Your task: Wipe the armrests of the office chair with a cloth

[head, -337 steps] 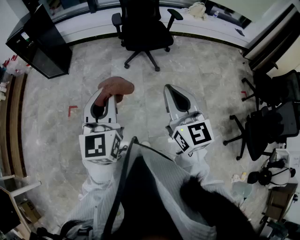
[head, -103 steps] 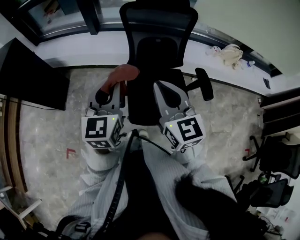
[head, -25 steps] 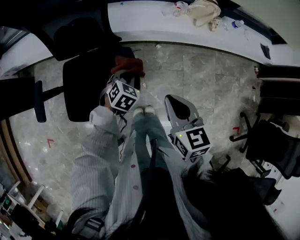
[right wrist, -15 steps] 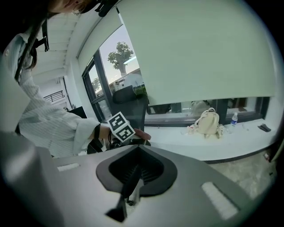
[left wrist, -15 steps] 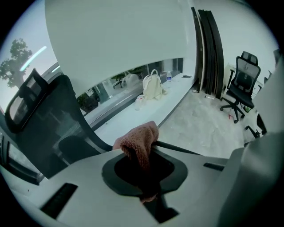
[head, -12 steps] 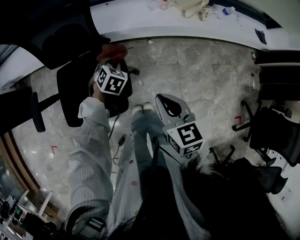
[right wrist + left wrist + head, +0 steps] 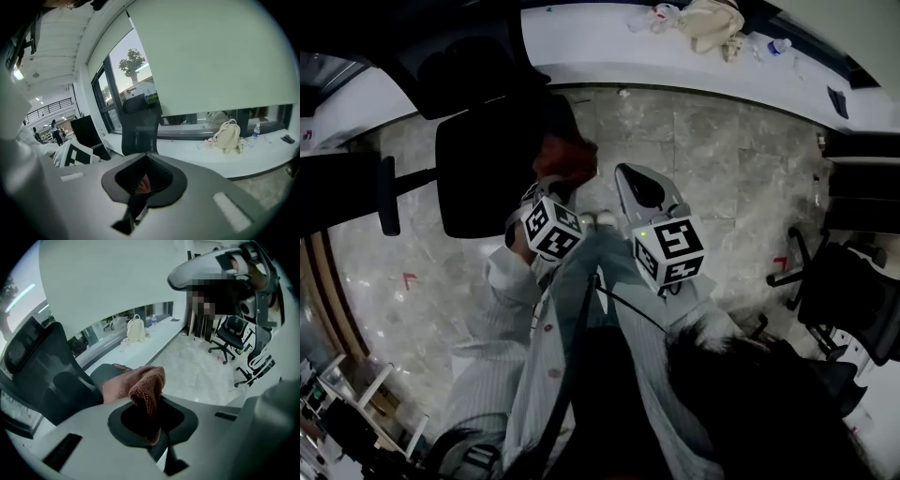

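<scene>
The left gripper point(image 7: 151, 401) has its jaws closed on a reddish-brown terry cloth point(image 7: 140, 384), which bunches up out of the hollow between them and folds over to one side. The right gripper point(image 7: 144, 180) has its jaws drawn together with nothing clamped. Only a small reddish patch shows through the hollow, and what it belongs to cannot be told.

In the head view the two grippers sit side by side above the person's legs. The cloth is at the edge of the black mesh-backed office chair point(image 7: 487, 178), on the side nearer the right gripper. Whether it touches an armrest there cannot be made out, since that part is too dark. The chair's other black padded armrest point(image 7: 387, 195) stands clear on the far side of the seat.

Beyond the chair, a cream fabric backpack point(image 7: 136, 329) and a small clear plastic bottle point(image 7: 153, 319) stand on the long white bench point(image 7: 154, 341) below the window. Other black office chairs point(image 7: 229, 333) stand well apart on the grey stone floor point(image 7: 201, 371).
</scene>
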